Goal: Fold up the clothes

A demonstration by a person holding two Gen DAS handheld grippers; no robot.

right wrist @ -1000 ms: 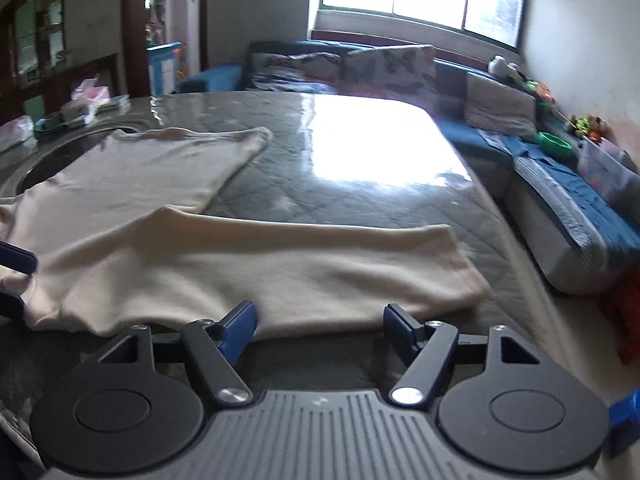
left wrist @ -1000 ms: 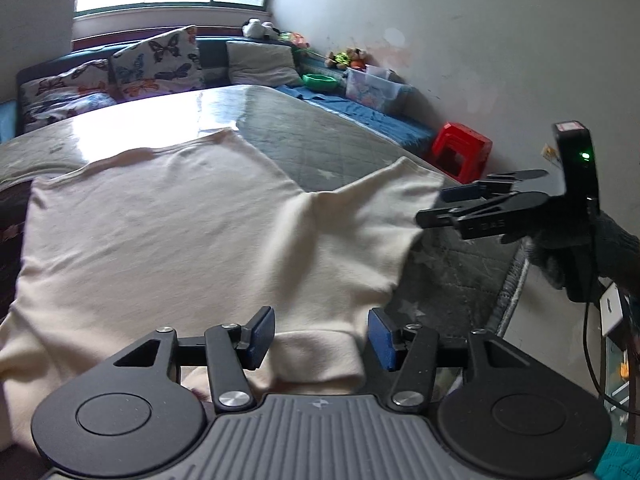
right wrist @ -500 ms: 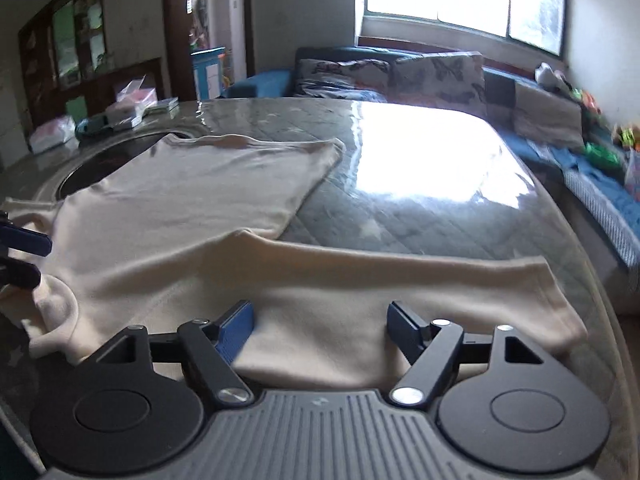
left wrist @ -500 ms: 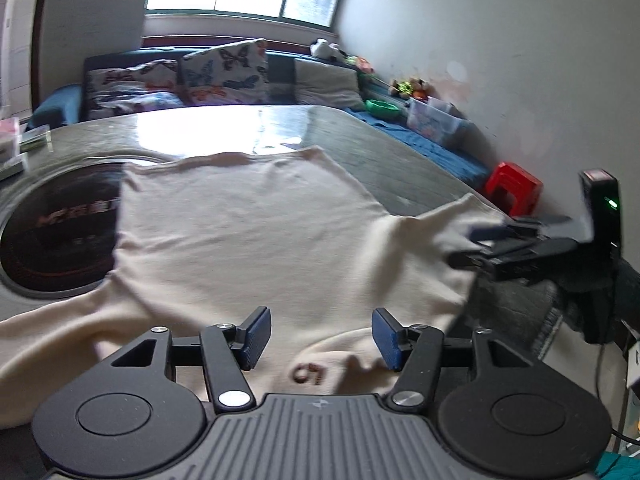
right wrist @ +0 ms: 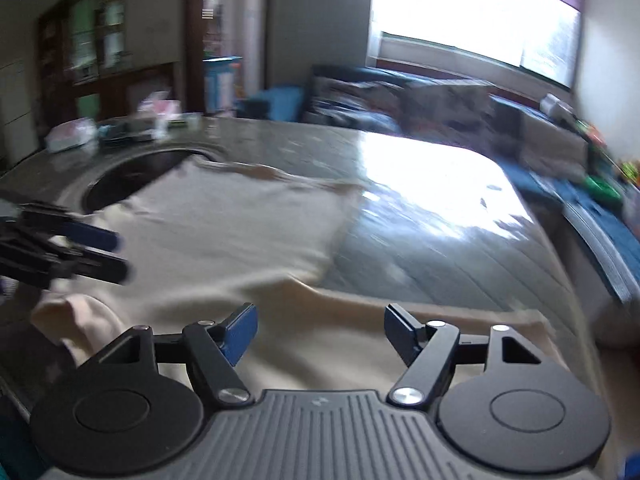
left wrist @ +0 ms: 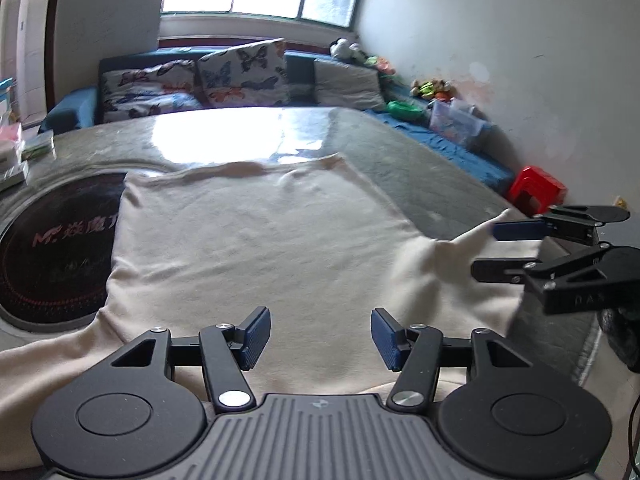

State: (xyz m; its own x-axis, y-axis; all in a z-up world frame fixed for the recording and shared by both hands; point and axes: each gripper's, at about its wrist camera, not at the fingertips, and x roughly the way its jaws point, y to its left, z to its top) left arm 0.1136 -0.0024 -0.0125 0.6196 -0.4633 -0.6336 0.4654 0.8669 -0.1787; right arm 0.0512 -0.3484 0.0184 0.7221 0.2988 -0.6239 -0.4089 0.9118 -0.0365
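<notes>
A cream garment (left wrist: 256, 248) lies spread flat on the tabletop (left wrist: 420, 168), its far hem toward the sofa (left wrist: 192, 80) and one edge over the dark round inset (left wrist: 48, 248).

Left tongs (left wrist: 320, 336): released, jaws wide apart, nothing between them, positioned above the near edge of the garment.

Right tongs (right wrist: 320, 332): released, jaws wide apart, nothing held, above the sleeve (right wrist: 420, 340) on the side of the garment nearest the red stool (left wrist: 538, 192). Contact with the fabric cannot be determined.
</notes>
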